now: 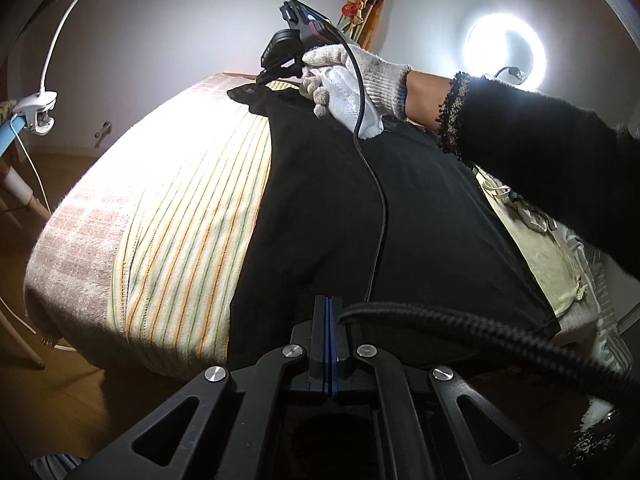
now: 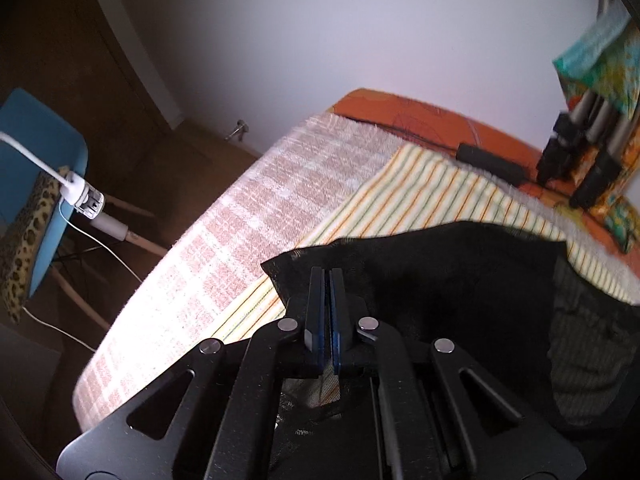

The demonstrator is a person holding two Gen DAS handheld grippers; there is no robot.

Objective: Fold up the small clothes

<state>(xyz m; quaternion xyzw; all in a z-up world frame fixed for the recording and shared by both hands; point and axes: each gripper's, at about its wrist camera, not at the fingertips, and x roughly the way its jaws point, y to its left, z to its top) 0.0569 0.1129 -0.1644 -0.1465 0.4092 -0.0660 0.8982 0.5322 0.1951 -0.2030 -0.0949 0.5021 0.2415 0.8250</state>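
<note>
Both hand-held grippers we saw closed: the left hand-held gripper (image 1: 328,300) over the black garment's (image 1: 340,200) near edge, the right hand-held gripper (image 2: 327,276) pinching its far corner, above the striped cloth (image 1: 192,208)

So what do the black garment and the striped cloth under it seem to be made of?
Black garment: thin matte fabric, perhaps a fine knit or mesh; its lifted edge looks slightly sheer. Striped cloth: soft woven cotton by the look, matte, with fine orange and green lines on cream. Neither can be told for certain.
</note>
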